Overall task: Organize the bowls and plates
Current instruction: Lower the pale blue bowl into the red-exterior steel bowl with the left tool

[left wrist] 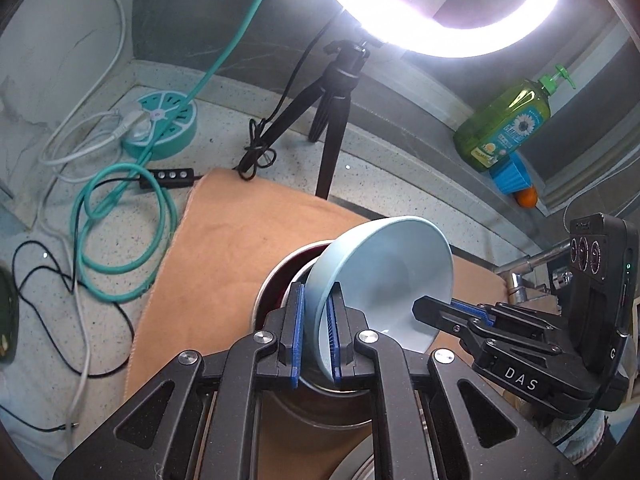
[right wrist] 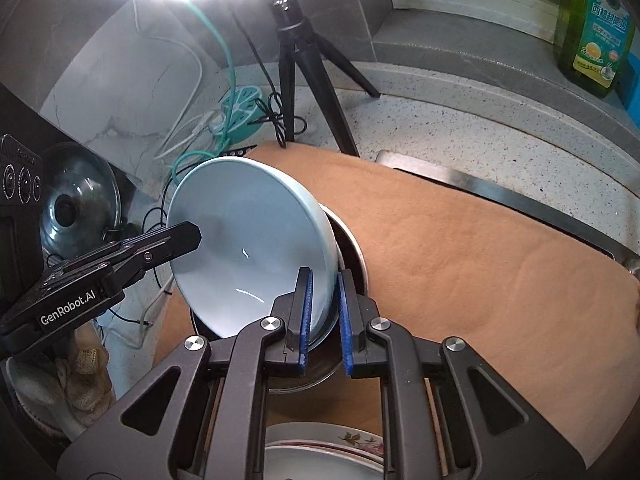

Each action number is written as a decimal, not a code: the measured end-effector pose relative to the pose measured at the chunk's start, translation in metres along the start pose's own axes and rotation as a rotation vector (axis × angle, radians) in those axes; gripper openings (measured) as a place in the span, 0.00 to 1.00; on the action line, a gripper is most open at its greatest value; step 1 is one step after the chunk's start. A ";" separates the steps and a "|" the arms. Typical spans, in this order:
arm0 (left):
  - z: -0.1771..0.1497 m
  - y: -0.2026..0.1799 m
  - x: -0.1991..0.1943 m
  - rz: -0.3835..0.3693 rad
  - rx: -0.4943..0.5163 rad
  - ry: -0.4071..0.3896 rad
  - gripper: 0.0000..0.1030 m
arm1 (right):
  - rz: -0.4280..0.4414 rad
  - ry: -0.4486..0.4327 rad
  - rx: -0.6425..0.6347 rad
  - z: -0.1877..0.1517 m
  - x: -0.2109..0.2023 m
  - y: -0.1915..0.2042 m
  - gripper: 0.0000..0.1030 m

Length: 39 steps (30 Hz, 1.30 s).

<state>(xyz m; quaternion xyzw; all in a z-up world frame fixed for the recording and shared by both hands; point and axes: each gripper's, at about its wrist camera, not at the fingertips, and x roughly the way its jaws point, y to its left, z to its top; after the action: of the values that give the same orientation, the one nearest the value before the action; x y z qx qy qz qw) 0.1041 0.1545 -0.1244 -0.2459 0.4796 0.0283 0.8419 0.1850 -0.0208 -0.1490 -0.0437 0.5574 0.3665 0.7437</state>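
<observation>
Surface: speckled stone counter (left wrist: 224, 136) in a corner, with a tan cloth (left wrist: 224, 264) spread over it.
Bowl: pale blue bowl (left wrist: 384, 276) tilted steeply on its edge, held up over the cloth between the two tongs.
Left tongs: left gripper (left wrist: 317, 332) closed tight on the near rim of the bowl, one blue pad inside the rim and one outside.
Right tongs: right gripper (right wrist: 324, 316) also closed on the bowl's rim, at the opposite side, pads pressing both faces.
Under the bowl: metal-rimmed bowl (right wrist: 352, 248) with a dark inside sits on the cloth, just behind and below the blue one; whether they touch cannot be told.
Plate: flowered plate (right wrist: 332, 446) lies at the near edge of the right wrist view, below the tongs.
Light: bright ring lamp (left wrist: 436, 28) on a black tripod (left wrist: 332, 120) stands at the back.
Left side: round teal power strip (left wrist: 160, 124) with teal, white and black cables.
Ledge: green soap bottle (left wrist: 504, 124) with a pump.
</observation>
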 end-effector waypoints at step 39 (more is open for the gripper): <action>-0.018 0.013 0.010 -0.006 -0.024 0.083 0.12 | 0.026 0.054 0.038 -0.011 -0.003 0.002 0.21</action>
<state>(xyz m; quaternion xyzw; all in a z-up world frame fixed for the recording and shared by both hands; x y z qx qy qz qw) 0.0911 0.1556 -0.1450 -0.2581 0.5130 0.0213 0.8184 0.1744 -0.0258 -0.1499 -0.0324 0.5846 0.3642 0.7243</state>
